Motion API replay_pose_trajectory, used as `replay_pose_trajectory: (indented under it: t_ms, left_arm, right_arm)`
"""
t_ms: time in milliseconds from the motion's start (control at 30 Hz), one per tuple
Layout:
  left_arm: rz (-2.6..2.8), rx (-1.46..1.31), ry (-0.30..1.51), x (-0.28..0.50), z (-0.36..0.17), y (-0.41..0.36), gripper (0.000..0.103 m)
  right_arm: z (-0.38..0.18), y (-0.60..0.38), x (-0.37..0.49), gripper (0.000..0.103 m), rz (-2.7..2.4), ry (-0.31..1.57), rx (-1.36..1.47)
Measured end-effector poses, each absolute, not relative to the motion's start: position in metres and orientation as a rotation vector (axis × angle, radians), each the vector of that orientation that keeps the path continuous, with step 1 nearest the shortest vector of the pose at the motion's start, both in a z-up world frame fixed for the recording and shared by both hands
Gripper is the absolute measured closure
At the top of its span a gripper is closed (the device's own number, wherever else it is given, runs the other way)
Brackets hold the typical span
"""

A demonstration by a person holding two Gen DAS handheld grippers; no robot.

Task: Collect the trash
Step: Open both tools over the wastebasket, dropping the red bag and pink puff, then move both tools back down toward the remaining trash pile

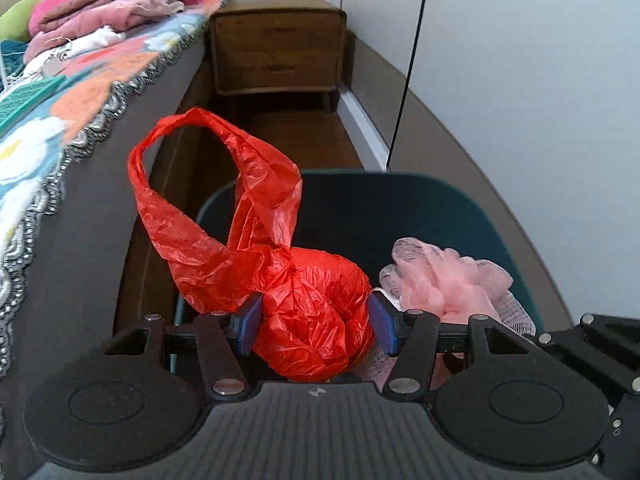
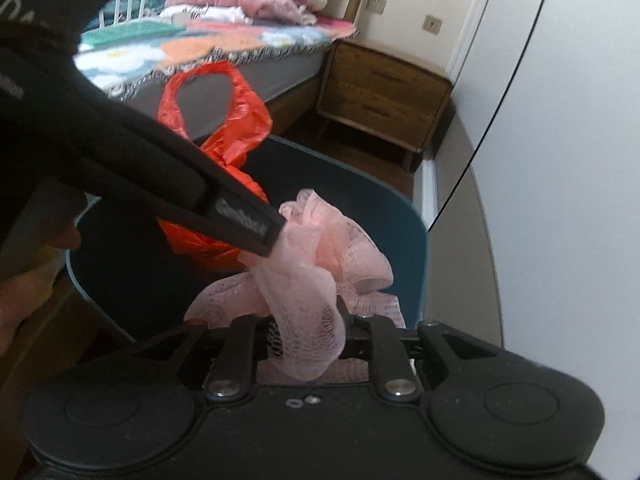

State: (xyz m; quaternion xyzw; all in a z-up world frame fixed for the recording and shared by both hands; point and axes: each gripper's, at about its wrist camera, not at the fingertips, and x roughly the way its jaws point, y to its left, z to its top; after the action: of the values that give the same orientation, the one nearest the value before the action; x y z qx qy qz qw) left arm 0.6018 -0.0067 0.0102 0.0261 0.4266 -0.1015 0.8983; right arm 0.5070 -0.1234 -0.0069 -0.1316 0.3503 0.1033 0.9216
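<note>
My left gripper (image 1: 314, 326) is shut on a crumpled red plastic bag (image 1: 304, 304), its blue pads pressing both sides. The bag's handle loops stand up above it. I hold it over the open dark teal bin (image 1: 492, 216). My right gripper (image 2: 306, 334) is shut on a pink mesh bath sponge (image 2: 320, 264), also over the bin (image 2: 416, 240). The sponge shows in the left wrist view (image 1: 448, 276), just right of the bag. The red bag shows in the right wrist view (image 2: 236, 128), partly hidden behind the left gripper's black body.
A bed with a colourful crocheted blanket (image 1: 60, 96) and folded clothes (image 1: 100, 12) runs along the left. A wooden nightstand (image 1: 280, 48) stands at the far wall. White wardrobe doors (image 1: 540, 100) line the right. The bin sits on the wooden floor between bed and wardrobe.
</note>
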Motion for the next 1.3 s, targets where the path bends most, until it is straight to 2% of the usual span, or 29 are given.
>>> replay_pose_trajectory:
  t_ms: [233,567,633,1300]
  left_arm:
    - [-0.199,0.099,0.942,0.614,-0.009,-0.013,0.046]
    - [-0.230,0.103,0.961,0.611,-0.013,-0.015,0.031]
    - [-0.233,0.106,0.950,0.606,-0.009,-0.015,0.024]
    - [-0.275,0.091,0.815,0.522,0.051,-0.006,0.023]
  right_arm:
    - [-0.015,-0.120,0.516,0.077,0.228,0.763,-0.274]
    - [-0.004,-0.124,0.510,0.041,0.250,0.725,-0.272]
    - [-0.001,-0.124,0.505,0.040,0.252,0.710,-0.286]
    - [0.039,-0.149,0.442,0.029,0.242,0.598,-0.160]
